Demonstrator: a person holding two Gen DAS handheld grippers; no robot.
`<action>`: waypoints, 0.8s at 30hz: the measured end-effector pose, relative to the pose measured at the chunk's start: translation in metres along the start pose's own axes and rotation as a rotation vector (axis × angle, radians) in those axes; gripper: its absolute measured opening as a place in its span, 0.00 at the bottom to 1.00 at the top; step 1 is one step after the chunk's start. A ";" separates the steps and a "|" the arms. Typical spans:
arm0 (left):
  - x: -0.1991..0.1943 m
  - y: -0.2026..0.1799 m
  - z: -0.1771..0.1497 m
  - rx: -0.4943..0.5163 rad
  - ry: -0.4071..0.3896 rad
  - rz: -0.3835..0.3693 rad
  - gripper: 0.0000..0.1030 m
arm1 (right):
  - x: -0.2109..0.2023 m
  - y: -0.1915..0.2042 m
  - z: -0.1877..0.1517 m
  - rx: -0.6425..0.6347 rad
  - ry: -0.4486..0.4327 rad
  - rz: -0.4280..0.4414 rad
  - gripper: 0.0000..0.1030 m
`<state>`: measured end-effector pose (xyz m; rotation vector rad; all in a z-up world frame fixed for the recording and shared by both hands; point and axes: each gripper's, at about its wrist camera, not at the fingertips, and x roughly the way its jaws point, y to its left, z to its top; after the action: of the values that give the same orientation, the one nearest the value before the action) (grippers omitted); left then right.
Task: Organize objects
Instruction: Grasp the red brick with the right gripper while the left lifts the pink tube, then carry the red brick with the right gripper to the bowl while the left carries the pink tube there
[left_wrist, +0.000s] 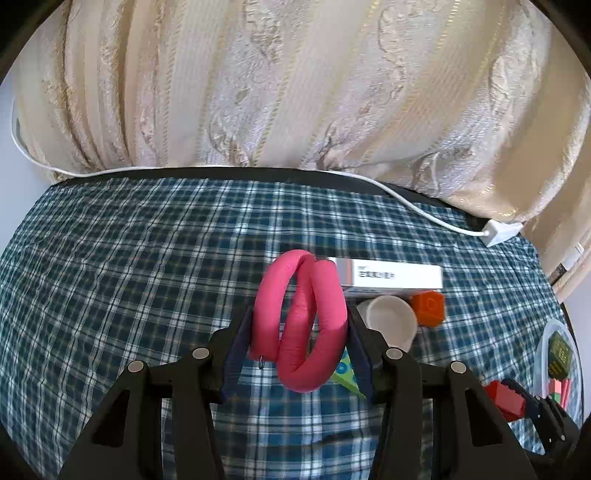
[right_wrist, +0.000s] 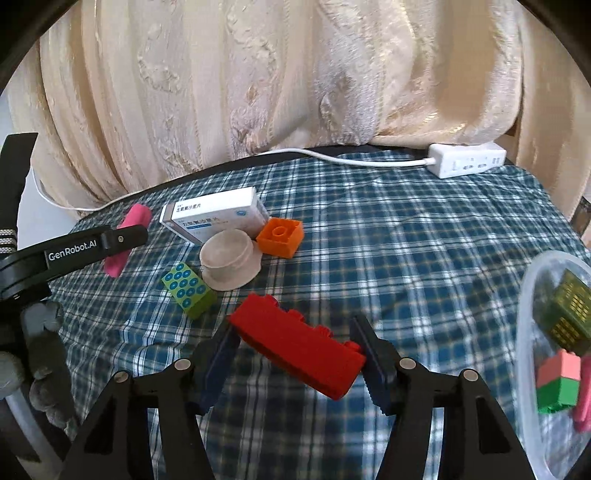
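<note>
A: Left hand-held gripper (left_wrist: 299, 347)?
B: Angled down over the checked cloth (left_wrist: 129, 277), clamped on the pink foam coil (left_wrist: 301, 321), which is clear of the cloth.
A: Right hand-held gripper (right_wrist: 295, 354)?
B: Also angled down, clamped on the red brick (right_wrist: 299, 347), lifted, near the clear tub (right_wrist: 528, 295).

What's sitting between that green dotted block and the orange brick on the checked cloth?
A white round cup tipped on its side lies between the green dotted block and the orange brick, shown best in the right wrist view.
</note>
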<state>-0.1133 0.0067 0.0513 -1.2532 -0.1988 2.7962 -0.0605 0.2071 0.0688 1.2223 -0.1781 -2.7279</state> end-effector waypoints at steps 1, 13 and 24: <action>-0.002 -0.001 0.000 0.004 -0.002 -0.004 0.49 | -0.003 -0.002 -0.001 0.006 -0.005 -0.003 0.63; -0.021 -0.029 -0.004 0.061 -0.022 -0.056 0.49 | -0.043 -0.040 -0.015 0.098 -0.069 -0.049 0.63; -0.026 -0.054 -0.012 0.127 -0.010 -0.095 0.49 | -0.089 -0.107 -0.029 0.240 -0.150 -0.156 0.63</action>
<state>-0.0868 0.0577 0.0703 -1.1692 -0.0776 2.6885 0.0113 0.3273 0.0968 1.1279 -0.4582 -3.0069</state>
